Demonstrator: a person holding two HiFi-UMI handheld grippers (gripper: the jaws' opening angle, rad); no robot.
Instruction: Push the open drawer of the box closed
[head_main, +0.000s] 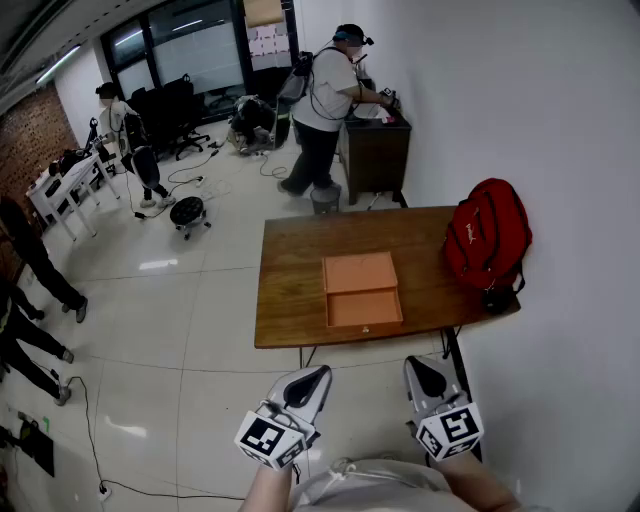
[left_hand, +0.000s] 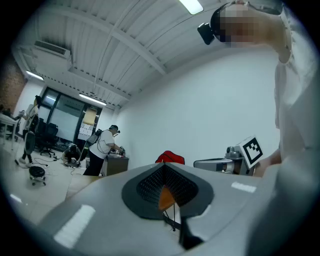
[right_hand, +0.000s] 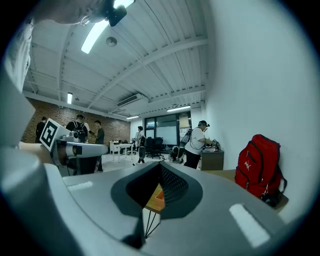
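Left claw (head_main: 316, 375) and right claw (head_main: 420, 366) hang low and close to the body, side by side. Both point forward at the wooden table (head_main: 290, 300), with floor tiles under them and the table's near edge well ahead.

Both claws are pinched fully narrow, tips together, with nothing between them. My reading is that a push needs no grip, so a closed tip makes a firm blunt nose for it.

The orange box (head_main: 360, 271) lies flat on the table, straight ahead and between the lines of the two claws, well out of reach of either. Its drawer (head_main: 364, 308) is pulled out on the side facing the claws. That leaves the drawer front as the nearest face, square to a push straight away from me.

- Drawer: shallow tray, same orange as the box, nothing visible inside. It is drawn out nearly as far as the box top is deep.
- A small pale knob (head_main: 366, 329) sits at the middle of the front edge.
- A red backpack (head_main: 487, 235) stands ahead and right of the right claw, apart from the box and clear of the push line.

The drawer stands open, so closing is yet to be done. The box looks light and may slide when the front is pressed.
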